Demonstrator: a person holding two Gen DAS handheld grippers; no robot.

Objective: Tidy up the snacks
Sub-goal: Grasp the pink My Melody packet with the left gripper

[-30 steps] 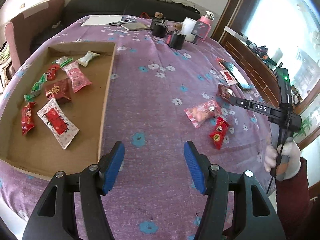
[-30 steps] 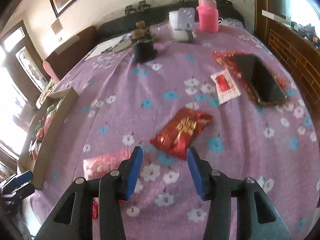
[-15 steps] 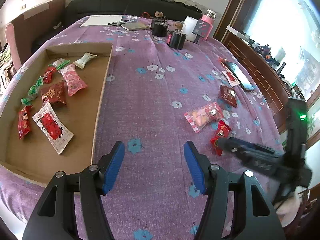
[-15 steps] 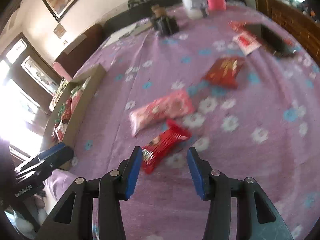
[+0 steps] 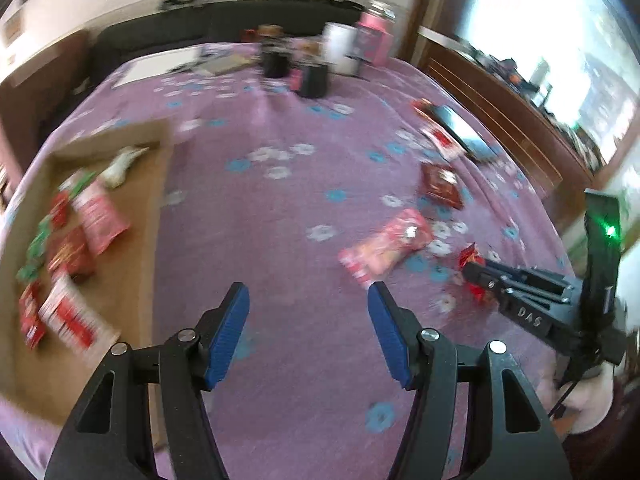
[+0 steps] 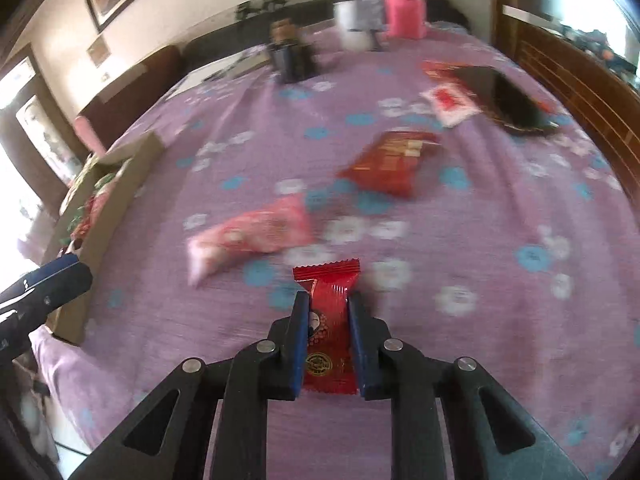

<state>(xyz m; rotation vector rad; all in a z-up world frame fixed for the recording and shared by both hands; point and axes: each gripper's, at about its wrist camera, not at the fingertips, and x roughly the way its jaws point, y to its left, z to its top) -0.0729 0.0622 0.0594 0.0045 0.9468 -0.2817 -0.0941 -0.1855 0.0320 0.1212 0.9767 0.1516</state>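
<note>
- Right tongs [image 6: 328,304]: angled steeply down toward the surface [image 6: 500,240], jaws closing on a small red snack packet [image 6: 330,328]. The blue pads sit against both long edges of the packet; its crimped top end projects past the fingertips.
- Seen from the left wrist view, the right tongs [image 5: 470,274] reach in from the right edge, tips at the red snack packet [image 5: 470,254]. A gloved hand [image 5: 588,400] grips the handle low at the right, with a dark red sleeve below it.
- Left tongs [image 5: 308,300]: pitched downward over bare purple floral cloth, jaws apart with nothing between them. They stand between the cardboard tray [image 5: 156,216] and the loose snacks.
- Cardboard tray: at the left of the surface, holding several red, pink and green packets; the detail is blurred.
- Loose on the cloth: a pink snack packet [image 6: 252,236] just beyond the clamped packet, a dark red packet [image 6: 394,162] farther off, and a white-and-red sachet [image 6: 450,102] beside a dark phone [image 6: 508,100].
- Far edge: a pink bottle [image 6: 404,10], a white cup [image 6: 352,26] and dark jars [image 6: 290,54].
</note>
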